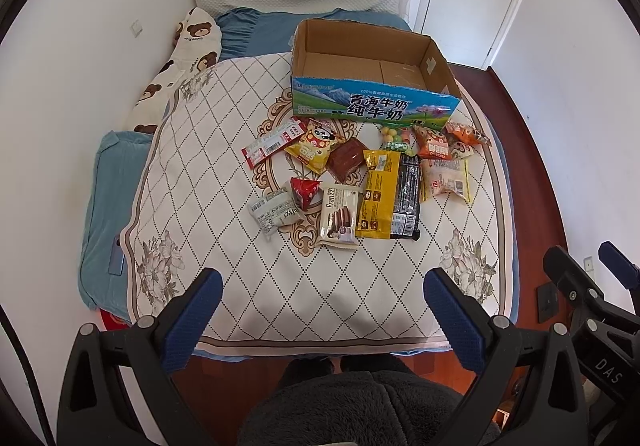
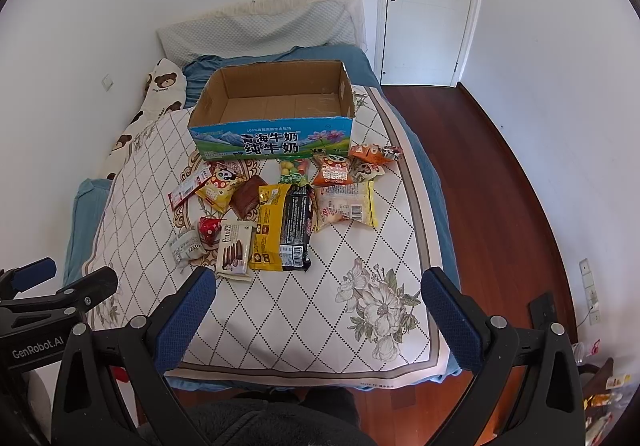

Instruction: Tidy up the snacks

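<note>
One bed (image 1: pixel 280 286) fills both views, its quilt (image 2: pixel 320 306) printed with diamonds and grey flowers, pillows heaped at the wall end. An open cardboard box (image 1: pixel 434 63) with a blue printed front stands on the quilt toward the far side, nothing visible inside it. Just in front of the box the snacks (image 1: pixel 360 173) lie scattered in a loose band, none of them in the box: a yellow bag (image 1: pixel 378 197) overlapping a black bag (image 1: pixel 408 197) at the centre, a white wafer pack (image 1: pixel 340 215) beside them, a panda pack (image 1: pixel 316 145) and a red strip pack (image 1: pixel 268 145) to the left, orange packets (image 1: pixel 434 141) to the right.

Both grippers hover over the foot of the bed, well apart from the snacks. The left gripper (image 1: pixel 322 320) has its blue-padded jaws spread wide and empty; the right gripper (image 2: pixel 316 320) is likewise spread and holds nothing.

The left wrist view alone shows the right gripper's side at its right edge and a blue pillow (image 1: pixel 104 205) low on the left. The right wrist view alone shows the wide red wood floor (image 2: pixel 500 185), wall sockets (image 2: pixel 588 290) and the left gripper's body at its left edge. A white door (image 2: pixel 428 5) appears in both. A person's dark fleece sleeve (image 1: pixel 360 406) sits at the bottom of each frame.
</note>
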Motion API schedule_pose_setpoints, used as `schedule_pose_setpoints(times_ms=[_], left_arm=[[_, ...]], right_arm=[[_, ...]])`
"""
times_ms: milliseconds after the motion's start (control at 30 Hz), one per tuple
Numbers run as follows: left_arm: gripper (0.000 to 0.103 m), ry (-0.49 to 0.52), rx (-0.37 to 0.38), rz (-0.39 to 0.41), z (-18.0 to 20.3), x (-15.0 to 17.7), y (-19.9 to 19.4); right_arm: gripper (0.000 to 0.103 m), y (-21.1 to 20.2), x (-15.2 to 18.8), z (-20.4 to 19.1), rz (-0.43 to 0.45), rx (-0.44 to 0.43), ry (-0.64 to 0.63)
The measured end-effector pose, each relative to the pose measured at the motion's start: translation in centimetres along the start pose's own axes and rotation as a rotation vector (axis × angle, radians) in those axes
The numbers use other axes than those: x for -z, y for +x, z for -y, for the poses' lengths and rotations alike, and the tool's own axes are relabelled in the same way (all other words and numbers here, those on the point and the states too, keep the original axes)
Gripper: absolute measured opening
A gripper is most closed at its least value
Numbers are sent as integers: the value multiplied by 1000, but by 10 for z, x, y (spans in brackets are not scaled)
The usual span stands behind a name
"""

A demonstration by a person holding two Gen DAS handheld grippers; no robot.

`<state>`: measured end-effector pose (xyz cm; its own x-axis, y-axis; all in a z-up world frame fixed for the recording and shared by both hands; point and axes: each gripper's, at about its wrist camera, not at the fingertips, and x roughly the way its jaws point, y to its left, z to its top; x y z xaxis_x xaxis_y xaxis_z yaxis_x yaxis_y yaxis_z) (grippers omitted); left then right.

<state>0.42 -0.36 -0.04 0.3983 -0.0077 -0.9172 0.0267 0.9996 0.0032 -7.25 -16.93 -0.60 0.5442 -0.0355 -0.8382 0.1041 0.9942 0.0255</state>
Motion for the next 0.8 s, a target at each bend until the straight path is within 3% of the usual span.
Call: schedule_pose_setpoints(times_ms=[300,433,600,800], left_arm=[[103,3,0,4,4,-5,6],[103,15,-33,22,6,-16,31],[103,80,-131,3,11,-43,97],[103,177,-112,-172,21,-61,203]], right_arm=[[103,4,-2,0,-3,-1,1],[103,18,-6,4,1,-10,20],[103,76,-15,15,-46,-62,91],[103,171,-22,22,-165,-97,149]])
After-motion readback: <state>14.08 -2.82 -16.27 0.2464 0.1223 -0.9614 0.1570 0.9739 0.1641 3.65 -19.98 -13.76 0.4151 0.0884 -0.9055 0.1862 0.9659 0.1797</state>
